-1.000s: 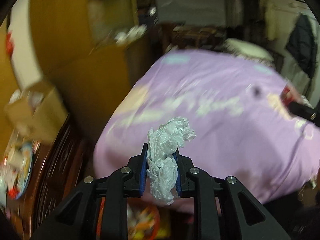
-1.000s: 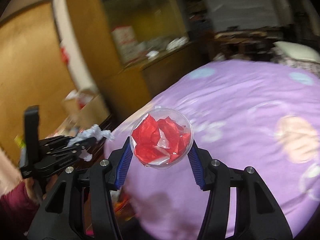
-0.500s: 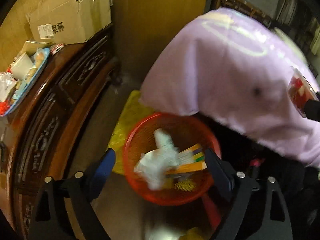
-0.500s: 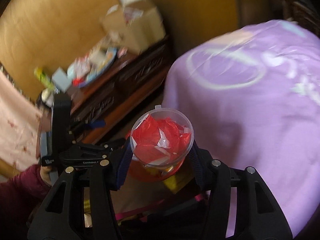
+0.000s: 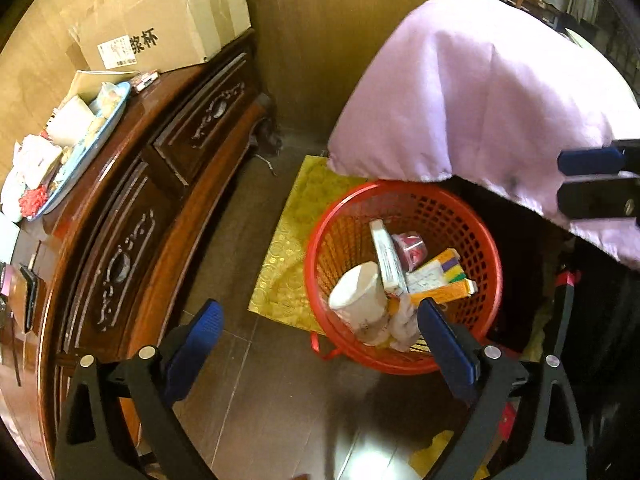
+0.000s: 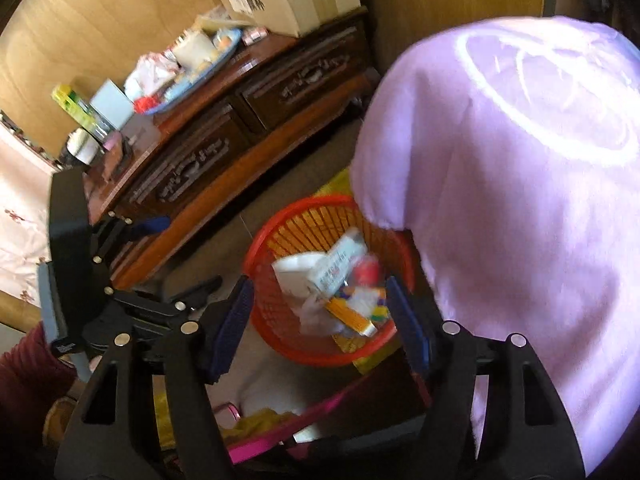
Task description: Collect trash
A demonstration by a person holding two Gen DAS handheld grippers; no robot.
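The left gripper (image 5: pixel 318 328) points steeply down with its blue pads spread wide, still opening, nothing between them. The right gripper (image 6: pixel 320 304) hangs beside it, its jaws opening too and empty.

Below both stands the red basket (image 5: pixel 476 240) on the floor. It holds a white paper cup (image 5: pixel 358 296) lying on its side, a long white box (image 5: pixel 386 256), a yellow-and-orange carton (image 5: pixel 440 276), a crumpled white tissue (image 5: pixel 404 324) and a clear plastic cup with red scraps (image 5: pixel 412 248), sitting among the boxes toward the far wall of the basket.

The basket rests partly on a yellow mat (image 5: pixel 292 240). A purple bedspread (image 5: pixel 480 92) overhangs its far rim. To the left stands a dark carved wooden cabinet (image 5: pixel 132 220), bearing a cardboard box (image 5: pixel 172 16) and a blue tray (image 5: pixel 80 148) of clutter.
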